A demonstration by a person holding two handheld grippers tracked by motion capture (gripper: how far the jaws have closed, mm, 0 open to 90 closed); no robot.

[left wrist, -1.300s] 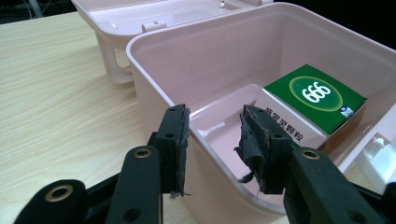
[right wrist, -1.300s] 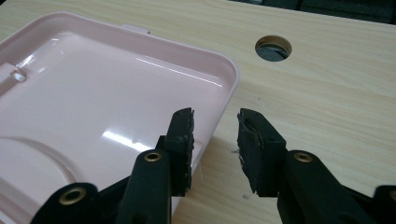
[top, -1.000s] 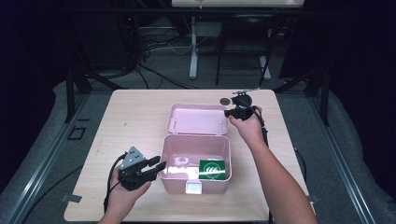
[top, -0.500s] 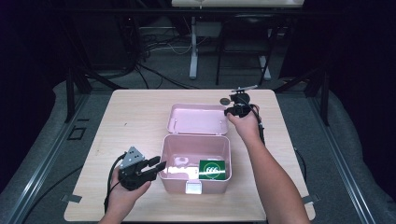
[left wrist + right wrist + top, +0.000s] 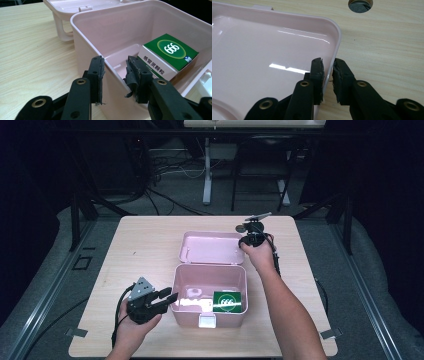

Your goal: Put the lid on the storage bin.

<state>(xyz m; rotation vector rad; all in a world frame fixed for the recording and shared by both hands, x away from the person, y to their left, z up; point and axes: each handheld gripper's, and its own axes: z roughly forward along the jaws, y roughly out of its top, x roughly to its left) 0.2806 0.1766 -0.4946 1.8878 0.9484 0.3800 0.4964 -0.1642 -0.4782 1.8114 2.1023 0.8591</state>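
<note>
An open pink box (image 5: 174, 285) stands mid-table with its lid (image 5: 210, 247) laid back flat behind it. Inside, at the right, lies a green and white carton marked 666 (image 5: 227, 301) (image 5: 170, 52). My left gripper (image 5: 167, 299) (image 5: 113, 75) is open and straddles the box's left wall (image 5: 82, 37), one jaw outside and one inside. My right gripper (image 5: 244, 242) (image 5: 327, 72) sits at the lid's right edge, and its jaws are pinched on the lid's rim (image 5: 338, 37).
A white item (image 5: 192, 293) lies on the box floor at the left. A round dark hole (image 5: 241, 227) (image 5: 360, 3) is set in the tabletop just beyond the right gripper. Bare wood (image 5: 140, 250) spreads left of the box. Dark floor and cables surround the table.
The right hand has shifted slightly at the lid's right edge. The left gripper and the box have stayed where they were.
</note>
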